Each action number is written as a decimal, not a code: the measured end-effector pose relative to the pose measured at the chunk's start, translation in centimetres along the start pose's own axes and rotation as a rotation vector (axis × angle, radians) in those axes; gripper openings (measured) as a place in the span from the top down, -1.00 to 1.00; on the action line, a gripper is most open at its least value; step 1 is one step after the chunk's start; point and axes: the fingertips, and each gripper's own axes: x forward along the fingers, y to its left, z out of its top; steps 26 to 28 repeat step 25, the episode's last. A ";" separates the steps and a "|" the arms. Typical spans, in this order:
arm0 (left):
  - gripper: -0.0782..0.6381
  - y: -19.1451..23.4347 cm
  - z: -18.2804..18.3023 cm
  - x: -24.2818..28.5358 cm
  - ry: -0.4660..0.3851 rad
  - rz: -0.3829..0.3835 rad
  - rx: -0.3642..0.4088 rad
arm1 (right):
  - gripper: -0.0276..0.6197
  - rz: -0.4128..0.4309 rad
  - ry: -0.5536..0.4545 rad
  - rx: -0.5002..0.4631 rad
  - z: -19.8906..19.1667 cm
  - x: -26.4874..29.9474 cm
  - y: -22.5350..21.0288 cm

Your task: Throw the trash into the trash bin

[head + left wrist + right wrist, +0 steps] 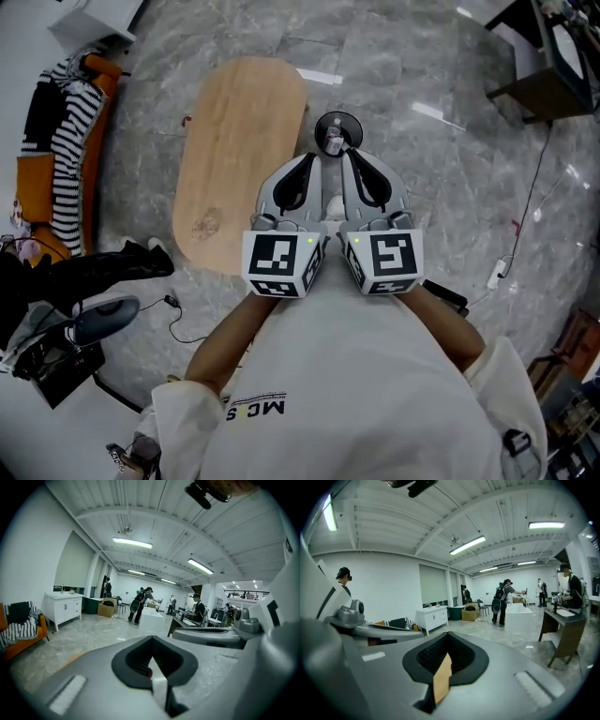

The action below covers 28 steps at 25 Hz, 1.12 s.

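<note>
Bin [320,128] head view only | tan scrap [442,679], white scrap [159,687]: gripper views

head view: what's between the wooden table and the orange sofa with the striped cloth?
Only bare grey floor, plus a small red speck beside the wooden table, up to the orange sofa. The head view shows it.

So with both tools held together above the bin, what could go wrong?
1. The left tool and right tool are shut and side by side, about touching; opening either here may knock the other.
2. They hide part of the bin in the head view, and it stands by the table's end, so a drop could miss.
3. A cable lies on the floor at right; a step there could snag it.
</note>
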 end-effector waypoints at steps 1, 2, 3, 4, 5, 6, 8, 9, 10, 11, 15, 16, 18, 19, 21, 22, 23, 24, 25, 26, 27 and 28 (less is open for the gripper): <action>0.76 0.3 -0.1 -0.2 0.000 0.005 0.000 | 0.85 0.011 -0.003 -0.011 0.1 0.2 0.5; 0.76 0.6 -0.1 -0.4 0.002 0.009 0.001 | 0.85 0.020 -0.001 -0.015 0.2 0.4 0.9; 0.76 0.9 -0.3 -0.6 0.003 0.013 0.000 | 0.85 0.025 0.003 -0.012 0.1 0.6 1.2; 0.76 1.0 -0.5 -0.7 0.003 0.016 -0.002 | 0.85 0.026 0.007 -0.003 -0.2 0.6 1.3; 0.76 1.0 -0.6 -0.8 0.003 0.021 -0.004 | 0.85 0.025 0.009 0.009 -0.4 0.6 1.1; 0.76 1.1 -0.7 -0.7 0.001 0.026 -0.007 | 0.85 0.024 0.011 0.022 -0.5 0.7 0.8; 0.76 1.5 -0.3 -0.1 0.000 0.038 -0.011 | 0.85 0.027 0.021 0.041 -0.3 1.4 0.2; 0.76 1.8 -0.1 0.3 0.003 0.042 -0.012 | 0.85 0.029 0.028 0.045 -0.2 1.9 0.0; 0.76 2.2 0.2 0.6 0.007 0.043 -0.014 | 0.85 0.031 0.035 0.046 0.0 2.4 0.0; 0.76 2.6 0.4 0.8 0.010 0.041 -0.016 | 0.85 0.033 0.042 0.046 0.2 3.0 0.2; 0.76 3.9 0.9 1.5 0.013 0.043 -0.022 | 0.85 0.033 0.049 0.044 0.5 4.1 0.4; 0.76 3.8 0.8 1.5 0.011 0.047 -0.019 | 0.85 0.032 0.046 0.043 0.4 3.9 0.2; 0.76 3.2 0.4 1.5 0.007 0.049 -0.011 | 0.85 0.029 0.040 0.039 0.1 3.4 -0.3; 0.76 3.1 0.4 1.6 0.005 0.048 -0.008 | 0.85 0.028 0.039 0.036 0.0 3.3 -0.5; 0.76 3.7 0.8 2.0 0.005 0.046 -0.006 | 0.85 0.029 0.044 0.030 0.3 4.2 -0.3; 0.76 4.3 1.2 2.2 0.005 0.046 -0.006 | 0.85 0.030 0.046 0.028 0.7 4.8 -0.1; 0.76 4.8 1.6 2.4 0.006 0.046 -0.005 | 0.85 0.031 0.047 0.026 1.1 5.4 0.1; 0.76 5.3 2.1 2.6 0.007 0.045 -0.004 | 0.85 0.031 0.048 0.025 1.5 6.0 0.3; 0.76 5.9 2.5 2.9 0.007 0.044 -0.003 | 0.85 0.032 0.048 0.025 1.9 6.6 0.5; 0.76 5.9 2.5 2.9 0.007 0.044 -0.003 | 0.85 0.032 0.048 0.025 1.9 6.6 0.5; 0.76 5.9 2.5 2.9 0.007 0.044 -0.003 | 0.85 0.032 0.048 0.025 1.9 6.6 0.5; 0.76 5.9 2.5 2.9 0.007 0.044 -0.003 | 0.85 0.032 0.048 0.025 1.9 6.6 0.5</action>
